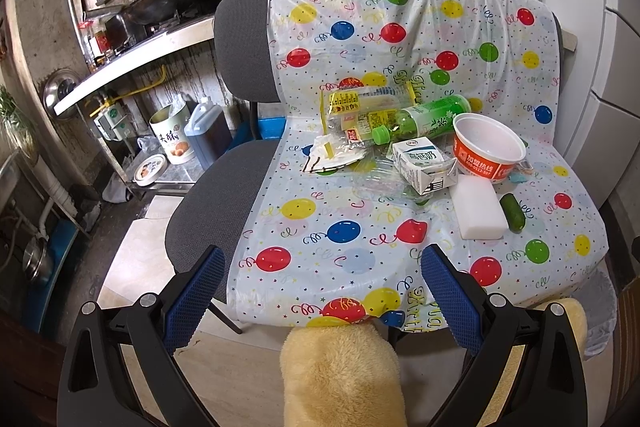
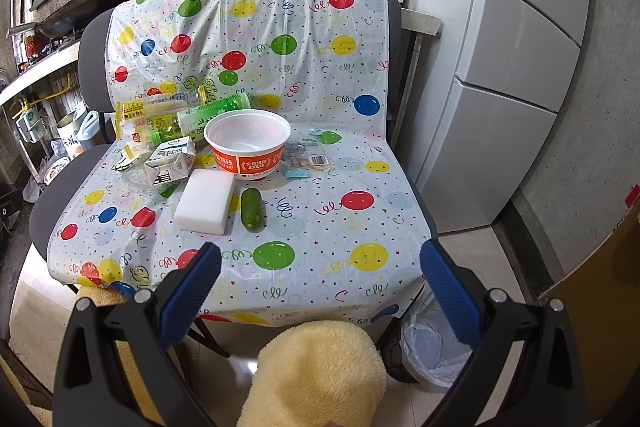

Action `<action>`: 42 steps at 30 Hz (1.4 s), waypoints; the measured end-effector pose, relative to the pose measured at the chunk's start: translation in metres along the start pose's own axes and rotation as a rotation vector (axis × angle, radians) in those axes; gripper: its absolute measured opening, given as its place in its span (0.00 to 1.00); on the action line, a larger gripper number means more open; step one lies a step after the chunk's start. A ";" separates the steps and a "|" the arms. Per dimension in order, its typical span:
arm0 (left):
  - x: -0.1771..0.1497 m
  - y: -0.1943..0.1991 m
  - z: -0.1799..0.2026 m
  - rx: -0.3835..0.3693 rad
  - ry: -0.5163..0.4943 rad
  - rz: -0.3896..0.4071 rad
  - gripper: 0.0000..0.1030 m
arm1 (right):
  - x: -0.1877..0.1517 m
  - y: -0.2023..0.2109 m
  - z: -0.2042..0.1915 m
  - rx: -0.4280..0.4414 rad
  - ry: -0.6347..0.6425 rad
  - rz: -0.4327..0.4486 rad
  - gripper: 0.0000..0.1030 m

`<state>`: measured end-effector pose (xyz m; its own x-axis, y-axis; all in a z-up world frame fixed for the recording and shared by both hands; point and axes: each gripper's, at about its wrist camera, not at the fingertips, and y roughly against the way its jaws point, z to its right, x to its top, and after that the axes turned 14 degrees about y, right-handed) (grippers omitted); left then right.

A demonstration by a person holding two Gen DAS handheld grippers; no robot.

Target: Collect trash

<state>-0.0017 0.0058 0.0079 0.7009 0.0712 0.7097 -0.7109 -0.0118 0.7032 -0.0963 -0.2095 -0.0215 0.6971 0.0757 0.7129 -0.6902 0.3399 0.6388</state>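
Trash lies on a balloon-print sheet (image 2: 280, 211) draped over 2 chairs: an empty orange-and-white bowl (image 2: 248, 147), a milk carton (image 2: 172, 163) on its side, a green bottle (image 2: 212, 115) lying behind it, and clear wrappers (image 1: 352, 107) whose contents are hard to make out. A white sponge (image 2: 206, 203) and cucumber (image 2: 252, 209) sit just beside the bowl. A lined bin (image 2: 432, 347) stands partly hidden under the sheet's right edge. Left gripper (image 1: 324, 283) and right gripper (image 2: 320, 279) hover with fingers apart, holding nothing.
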 end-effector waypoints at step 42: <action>-0.010 -0.116 0.023 -0.080 -0.019 -0.161 0.93 | 0.012 -0.122 -0.034 0.272 0.028 -0.027 0.94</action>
<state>0.0750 -0.0169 -0.0804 0.8063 0.0464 0.5896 -0.5914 0.0779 0.8026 0.0026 -0.2187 -0.1009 0.7187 0.0968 0.6886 -0.6952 0.0779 0.7146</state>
